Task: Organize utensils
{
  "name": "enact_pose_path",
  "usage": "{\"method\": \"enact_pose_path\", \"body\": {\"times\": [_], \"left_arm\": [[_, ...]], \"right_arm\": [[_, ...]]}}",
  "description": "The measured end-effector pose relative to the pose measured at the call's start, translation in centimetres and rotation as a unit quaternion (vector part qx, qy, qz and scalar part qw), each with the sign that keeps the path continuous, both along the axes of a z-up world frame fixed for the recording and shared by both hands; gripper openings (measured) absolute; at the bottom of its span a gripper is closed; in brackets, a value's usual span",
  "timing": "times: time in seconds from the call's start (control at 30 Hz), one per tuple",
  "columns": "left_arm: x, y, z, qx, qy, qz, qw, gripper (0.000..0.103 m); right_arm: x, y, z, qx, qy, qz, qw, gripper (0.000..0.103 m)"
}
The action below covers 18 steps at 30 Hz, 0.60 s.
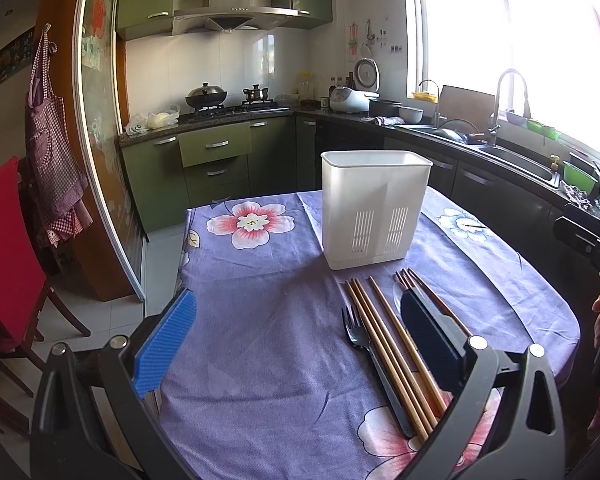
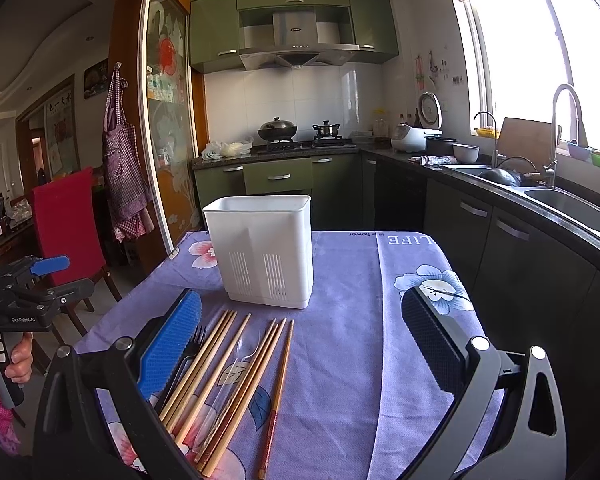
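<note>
A kitchen table (image 2: 340,360) with a purple floral cloth. A white caddy (image 1: 374,208) stands upright near its middle; nothing shows above its rim, though its inside is hidden. All the utensils lie loose on the cloth just in front of it: wooden chopsticks (image 2: 220,364), 1 black fork (image 1: 360,344) and 1 clear spoon (image 2: 236,368). By this, sorting has not begun and every piece is left to move.

The left tongs (image 1: 300,340) are wide open and hold nothing; the utensils lie under and beside their right finger. The right tongs (image 2: 300,344) are also wide open and empty, with the utensils between the fingers, toward the left one.
</note>
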State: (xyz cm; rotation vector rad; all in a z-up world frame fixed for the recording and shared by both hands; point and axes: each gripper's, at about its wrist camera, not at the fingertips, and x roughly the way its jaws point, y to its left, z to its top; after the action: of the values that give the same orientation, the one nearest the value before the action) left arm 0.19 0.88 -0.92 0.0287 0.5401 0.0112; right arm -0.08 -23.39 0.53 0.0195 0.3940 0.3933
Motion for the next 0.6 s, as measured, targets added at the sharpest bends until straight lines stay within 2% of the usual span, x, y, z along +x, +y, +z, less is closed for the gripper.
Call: {"method": "enact_pose_path", "body": {"times": [0.6], "left_arm": [[0.08, 0.35, -0.11, -0.005, 0.006, 0.003, 1.0000, 0.097]], "right_arm": [[0.06, 0.09, -0.19, 0.000, 0.002, 0.002, 1.000, 0.099]]}}
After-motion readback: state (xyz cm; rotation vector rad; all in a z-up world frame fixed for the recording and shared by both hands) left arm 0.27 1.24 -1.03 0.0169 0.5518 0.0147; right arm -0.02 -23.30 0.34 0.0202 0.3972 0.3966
